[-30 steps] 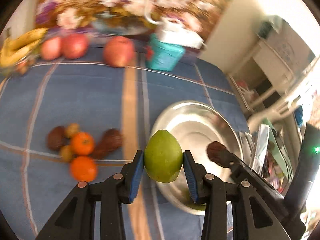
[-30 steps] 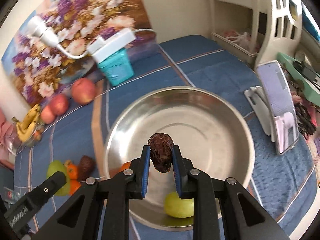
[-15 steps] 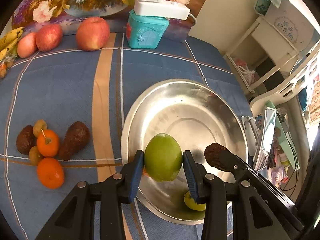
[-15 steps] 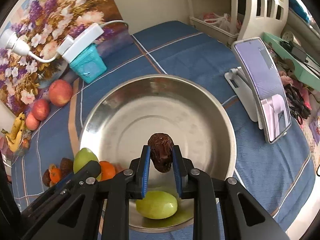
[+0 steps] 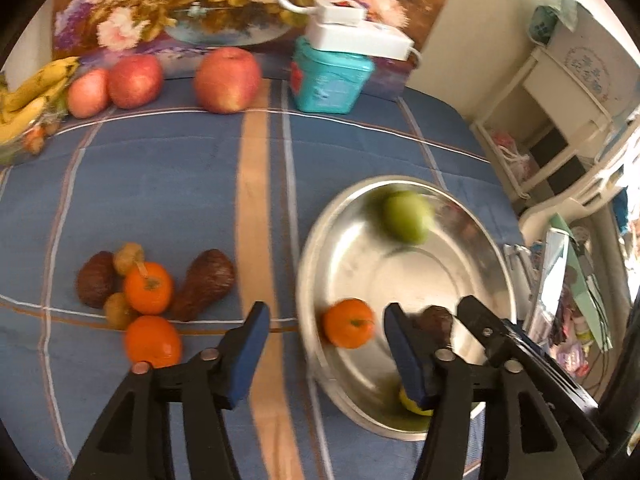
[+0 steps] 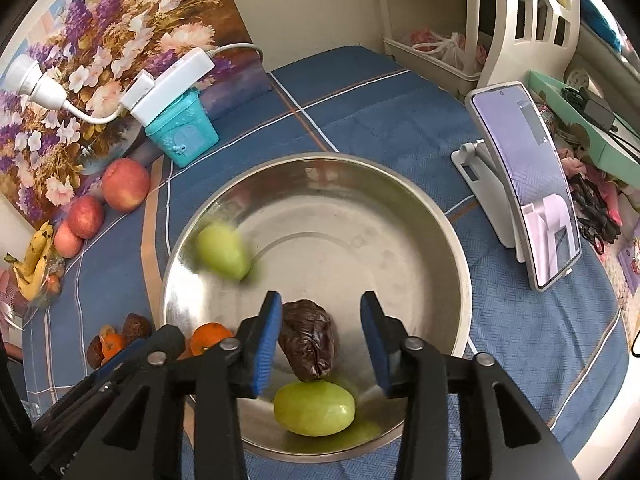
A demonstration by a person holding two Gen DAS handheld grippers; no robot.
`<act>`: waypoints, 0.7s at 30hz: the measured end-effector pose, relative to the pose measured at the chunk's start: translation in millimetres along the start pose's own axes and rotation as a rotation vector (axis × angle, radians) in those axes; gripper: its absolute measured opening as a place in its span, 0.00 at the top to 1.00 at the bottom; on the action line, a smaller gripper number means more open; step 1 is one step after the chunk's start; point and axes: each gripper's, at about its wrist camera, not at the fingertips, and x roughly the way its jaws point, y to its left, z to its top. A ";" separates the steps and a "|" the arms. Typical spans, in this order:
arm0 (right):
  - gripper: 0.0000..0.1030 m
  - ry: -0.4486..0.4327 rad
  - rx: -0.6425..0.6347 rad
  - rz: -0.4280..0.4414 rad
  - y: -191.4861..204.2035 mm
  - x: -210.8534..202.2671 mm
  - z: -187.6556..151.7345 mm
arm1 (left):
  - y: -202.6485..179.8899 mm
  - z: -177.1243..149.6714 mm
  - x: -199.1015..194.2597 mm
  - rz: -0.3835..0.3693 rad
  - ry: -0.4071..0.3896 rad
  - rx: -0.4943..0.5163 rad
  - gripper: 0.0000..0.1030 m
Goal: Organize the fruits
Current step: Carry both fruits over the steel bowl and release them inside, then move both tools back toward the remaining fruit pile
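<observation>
Both grippers' jaws are opening, gripping nothing now: left gripper [image 5: 324, 340] has dropped the green fruit [image 5: 406, 218], now blurring across the steel bowl [image 5: 344, 248]; right gripper [image 6: 320, 334] has freed the dark date [image 6: 308, 338]. An orange [image 5: 349, 328] is sitting inside. Only the right view is showing the phone [image 6: 528, 184].

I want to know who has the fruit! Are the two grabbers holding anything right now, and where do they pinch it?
Nothing is held. Both grippers' jaws are opening: the left gripper is empty, and the brown fruit sits loose between the right gripper's fingers, over the metal bowl.
</observation>
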 end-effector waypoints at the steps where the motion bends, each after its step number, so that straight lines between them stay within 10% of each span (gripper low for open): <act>1: 0.45 -0.003 -0.003 0.001 0.8 -0.2 -0.2 | 3.6 0.4 -0.4 0.013 -0.001 -0.009 0.32; 12: 0.11 -0.031 -0.077 0.004 14.5 1.7 -4.9 | 45.6 -0.4 -16.5 0.231 -0.058 -0.054 0.00; 21: 0.10 -0.054 -0.120 0.008 26.2 1.8 -10.2 | 77.1 -1.3 -32.3 0.303 -0.144 -0.092 0.00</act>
